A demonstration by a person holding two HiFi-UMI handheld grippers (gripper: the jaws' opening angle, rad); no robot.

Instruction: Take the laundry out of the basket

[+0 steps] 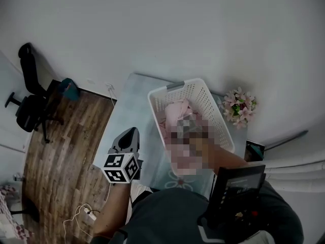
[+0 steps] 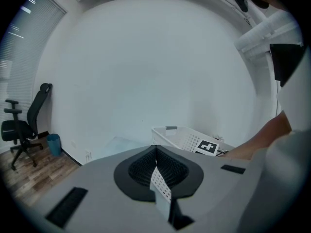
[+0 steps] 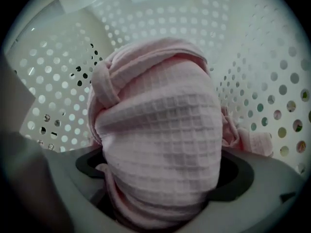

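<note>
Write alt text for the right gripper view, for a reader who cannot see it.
A bunched pink waffle-weave towel fills the middle of the frame, pinched in the right gripper at the bottom edge. Around it rise the perforated walls of a white laundry basket.

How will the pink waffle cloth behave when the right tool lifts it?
Likely floppy: the pink cloth bunches in soft folds between the jaws of the right tool, so ends should trail. Probably light for its bulk; waffle weave looks grippy, not slippery. A loose fold could drag on the basket wall.
</note>
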